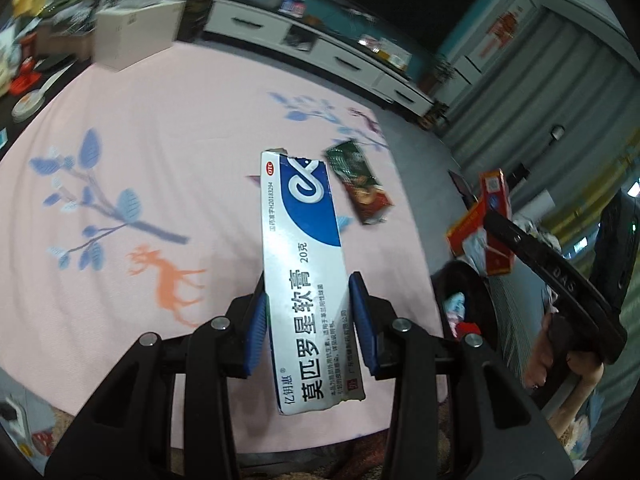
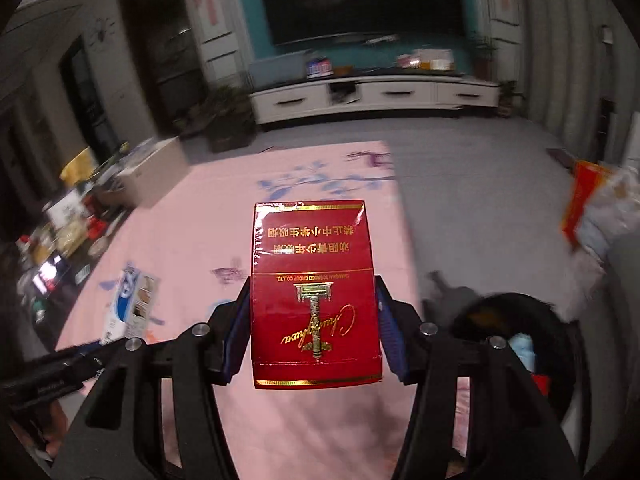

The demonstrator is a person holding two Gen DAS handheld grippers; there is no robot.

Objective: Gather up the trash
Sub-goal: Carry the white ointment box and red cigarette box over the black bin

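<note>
the left claw (image 1: 308,320) grips a white-and-blue ointment box (image 1: 304,276); the right claw (image 2: 314,332) clamps a red cigarette pack (image 2: 314,292). both are carried above the pink mat (image 1: 160,160). next, likely release into the black bin (image 2: 516,344) nearby.

Ahead of my fingers the pink rug (image 2: 192,216) lies mostly bare — wide room to pass, save a dark snack wrapper (image 1: 362,184) and a blue-white box (image 2: 130,300). To my right a black bin (image 2: 516,344) blocks the way; clutter (image 2: 68,236) crowds the rug's left edge, the white cabinet (image 2: 376,94) closes the far side.
</note>
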